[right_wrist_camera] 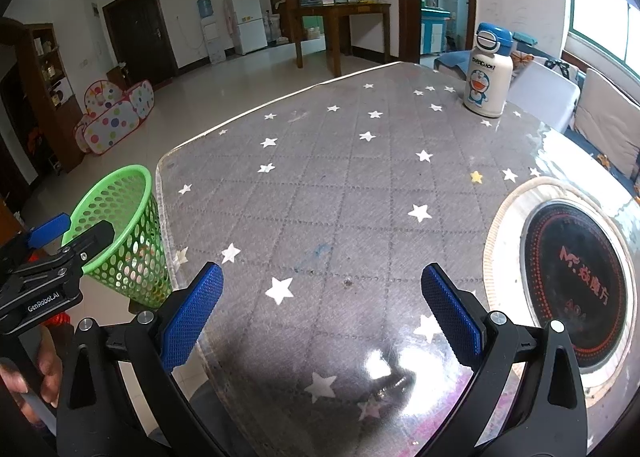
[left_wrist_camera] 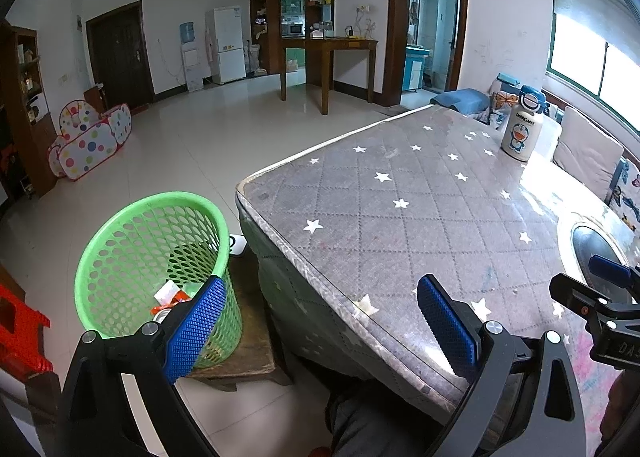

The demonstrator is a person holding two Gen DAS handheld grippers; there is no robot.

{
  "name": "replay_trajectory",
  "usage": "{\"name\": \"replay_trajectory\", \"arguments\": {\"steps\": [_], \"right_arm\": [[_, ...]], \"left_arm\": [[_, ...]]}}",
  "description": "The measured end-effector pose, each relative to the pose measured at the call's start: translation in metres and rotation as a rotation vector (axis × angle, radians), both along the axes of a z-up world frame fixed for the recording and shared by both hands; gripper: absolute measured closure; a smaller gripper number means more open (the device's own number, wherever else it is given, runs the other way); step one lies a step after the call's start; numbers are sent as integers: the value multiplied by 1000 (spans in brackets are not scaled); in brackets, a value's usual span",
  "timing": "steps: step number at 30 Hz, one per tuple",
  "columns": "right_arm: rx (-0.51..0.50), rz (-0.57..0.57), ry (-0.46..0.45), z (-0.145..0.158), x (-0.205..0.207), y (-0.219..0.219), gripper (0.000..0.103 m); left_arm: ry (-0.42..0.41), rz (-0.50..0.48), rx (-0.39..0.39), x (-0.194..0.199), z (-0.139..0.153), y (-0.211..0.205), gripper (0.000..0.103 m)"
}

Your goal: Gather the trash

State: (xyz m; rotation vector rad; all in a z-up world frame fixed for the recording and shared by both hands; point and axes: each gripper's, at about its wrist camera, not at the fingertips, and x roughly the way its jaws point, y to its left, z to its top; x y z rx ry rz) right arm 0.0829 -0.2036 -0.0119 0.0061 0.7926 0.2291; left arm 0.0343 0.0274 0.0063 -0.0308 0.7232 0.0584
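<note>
A green mesh waste basket [left_wrist_camera: 132, 253] stands on a low wooden stool to the left of the table; it also shows in the right wrist view [right_wrist_camera: 124, 225]. Crumpled wrappers [left_wrist_camera: 170, 295] lie inside it. My left gripper [left_wrist_camera: 320, 321] is open and empty, its left finger in front of the basket's near side, its right finger over the table's near corner. My right gripper [right_wrist_camera: 322, 309] is open and empty above the near part of the table. Each gripper shows at the edge of the other's view.
The table [right_wrist_camera: 340, 193] has a grey star-patterned cover under clear plastic. A white Doraemon bottle [right_wrist_camera: 486, 73] stands at its far right. A round built-in cooktop [right_wrist_camera: 572, 281] lies at the right. A red stool [left_wrist_camera: 20, 333] stands left of the basket.
</note>
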Motion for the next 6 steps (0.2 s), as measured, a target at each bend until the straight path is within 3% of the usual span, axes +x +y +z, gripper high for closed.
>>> {"name": "replay_trajectory", "arguments": {"steps": [6], "right_arm": [[-1,4,5,-1,2,-1,5]], "left_arm": [[11,4,-2,3,-4,1,10]]}}
